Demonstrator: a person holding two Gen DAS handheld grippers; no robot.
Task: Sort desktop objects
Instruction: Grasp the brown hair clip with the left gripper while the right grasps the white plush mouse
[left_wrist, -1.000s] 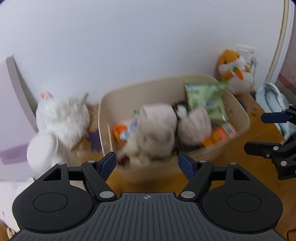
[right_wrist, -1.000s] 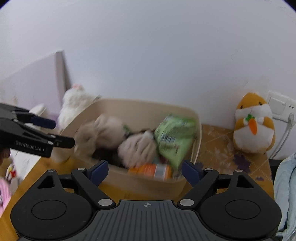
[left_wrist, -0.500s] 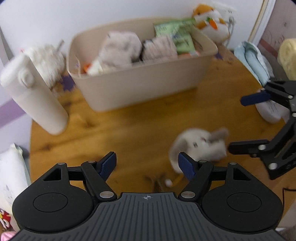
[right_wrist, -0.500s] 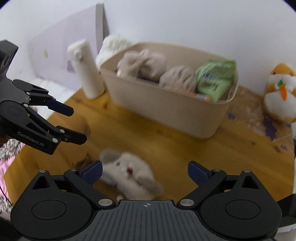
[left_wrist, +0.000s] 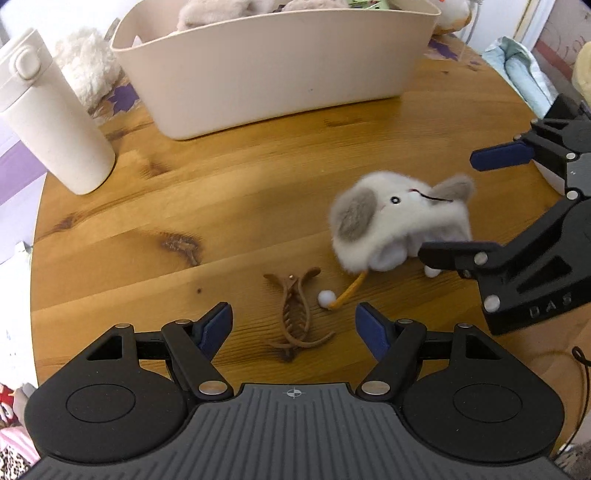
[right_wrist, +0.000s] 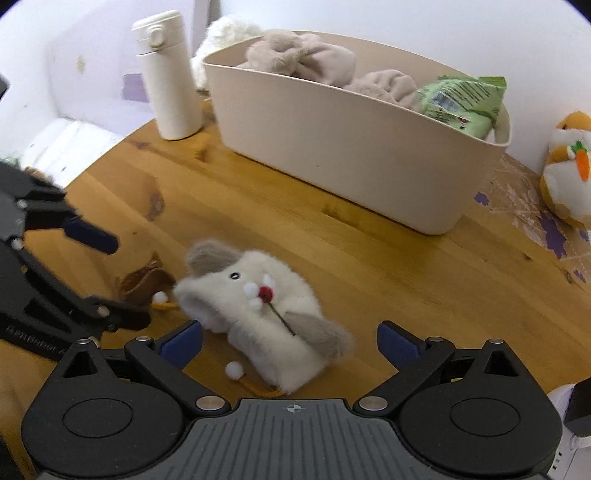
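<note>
A white and grey plush mouse (right_wrist: 266, 314) lies on the round wooden table (left_wrist: 221, 192). My right gripper (right_wrist: 290, 345) hangs over it, open wide, the plush between its fingers with neither pad pressing on it. In the left wrist view the right gripper (left_wrist: 476, 203) is at the plush mouse (left_wrist: 399, 221) from the right. A brown hair claw clip (left_wrist: 295, 314) lies just in front of my left gripper (left_wrist: 293, 326), which is open around it without touching. From the right wrist view, the left gripper (right_wrist: 107, 275) stands over the clip (right_wrist: 144, 282).
A beige bin (right_wrist: 332, 147) holding plush toys and a green packet (right_wrist: 461, 99) stands behind. A white bottle (left_wrist: 55, 122) is at its left, next to a fluffy white toy (left_wrist: 88, 66). An orange hamster plush (right_wrist: 569, 166) sits far right. The table edge curves close on the left.
Both grippers have tipped downward and sunk from facing the bin to hanging over the table. The plush mouse and the clip have come between their fingers. The right jaws have widened.
</note>
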